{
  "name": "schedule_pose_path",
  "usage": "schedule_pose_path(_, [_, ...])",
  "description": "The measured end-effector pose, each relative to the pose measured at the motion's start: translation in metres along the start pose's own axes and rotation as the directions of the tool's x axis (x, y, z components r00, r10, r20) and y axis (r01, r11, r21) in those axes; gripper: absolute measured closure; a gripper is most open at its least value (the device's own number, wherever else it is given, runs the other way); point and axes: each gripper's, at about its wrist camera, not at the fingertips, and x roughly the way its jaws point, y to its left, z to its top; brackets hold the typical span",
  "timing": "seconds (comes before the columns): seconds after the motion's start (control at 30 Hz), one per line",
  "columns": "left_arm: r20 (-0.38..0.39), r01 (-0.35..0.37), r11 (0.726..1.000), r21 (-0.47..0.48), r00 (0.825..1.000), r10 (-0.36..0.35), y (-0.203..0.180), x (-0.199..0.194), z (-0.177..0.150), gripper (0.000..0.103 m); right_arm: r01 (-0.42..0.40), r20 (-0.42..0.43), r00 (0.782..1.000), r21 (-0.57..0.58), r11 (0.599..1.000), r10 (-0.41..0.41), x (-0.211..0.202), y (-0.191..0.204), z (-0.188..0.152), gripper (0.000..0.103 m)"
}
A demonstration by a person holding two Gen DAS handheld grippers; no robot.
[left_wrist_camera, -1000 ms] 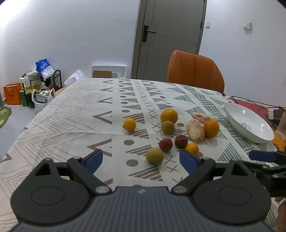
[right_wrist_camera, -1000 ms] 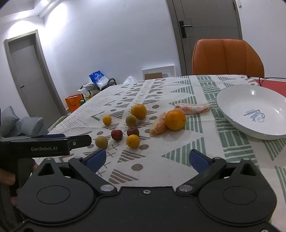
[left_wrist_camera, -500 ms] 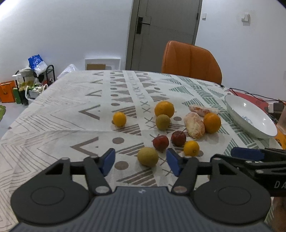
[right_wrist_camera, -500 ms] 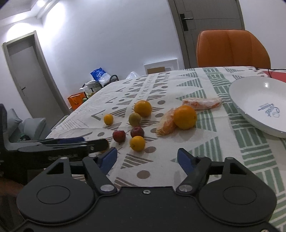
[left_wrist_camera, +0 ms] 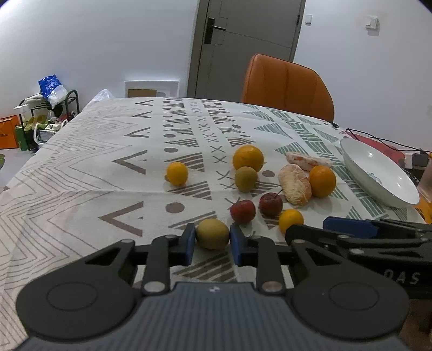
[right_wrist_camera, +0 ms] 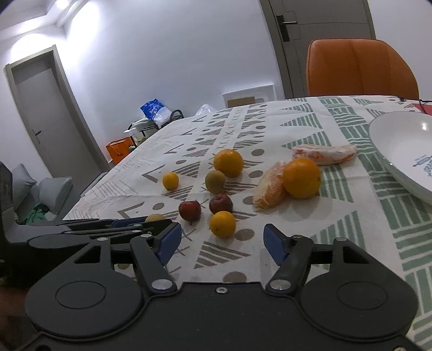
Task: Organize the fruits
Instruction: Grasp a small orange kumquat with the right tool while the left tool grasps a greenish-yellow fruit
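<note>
On patterned cloth | left claw (left_wrist_camera: 212, 240) pinches round yellow-green fruit (left_wrist_camera: 212, 233) | right claw (right_wrist_camera: 220, 241) spread, holding nothing

Cool ceiling light (right_wrist_camera: 64, 10) is brightening the white wall (right_wrist_camera: 162, 67) at upper left. Fruits are casting soft shadows on the tablecloth (left_wrist_camera: 81, 167). Fisheye distortion is bending the door frame (right_wrist_camera: 272, 48); corners are darkening; focus is staying sharp.

Both tongs, left (left_wrist_camera: 212, 243) and right (right_wrist_camera: 219, 241), have black linkage arms, silver screws and blue pads (right_wrist_camera: 273, 244).
</note>
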Motion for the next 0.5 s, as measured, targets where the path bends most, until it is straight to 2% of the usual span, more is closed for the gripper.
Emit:
schedule_pose_path(0.17, [0.009, -0.019, 1.000, -0.012, 1.000, 0.019, 0.006, -0.005, 0.001, 0.077, -0.004, -0.018, 1.000, -0.004, 1.000, 0.004, 0.010, 0.002, 0.001, 0.045])
schedule_pose_path(0.37, [0.019, -0.037, 0.999, -0.030, 0.999, 0.038, 0.014, -0.010, 0.001, 0.077, 0.002, -0.022, 1.000, -0.035, 0.999, -0.003, 0.020, 0.009, 0.003, 0.048])
schedule_pose_path(0.43, [0.023, -0.040, 0.999, -0.034, 0.999, 0.041, 0.015, -0.012, 0.001, 0.077, 0.008, -0.017, 1.000, -0.047, 0.999, -0.009, 0.022, 0.012, 0.004, 0.058])
schedule_pose_path(0.5, [0.025, -0.042, 0.999, -0.034, 0.999, 0.043, 0.014, -0.012, 0.002, 0.077, 0.015, -0.021, 1.000, -0.051, 0.999, -0.016, 0.024, 0.012, 0.004, 0.081])
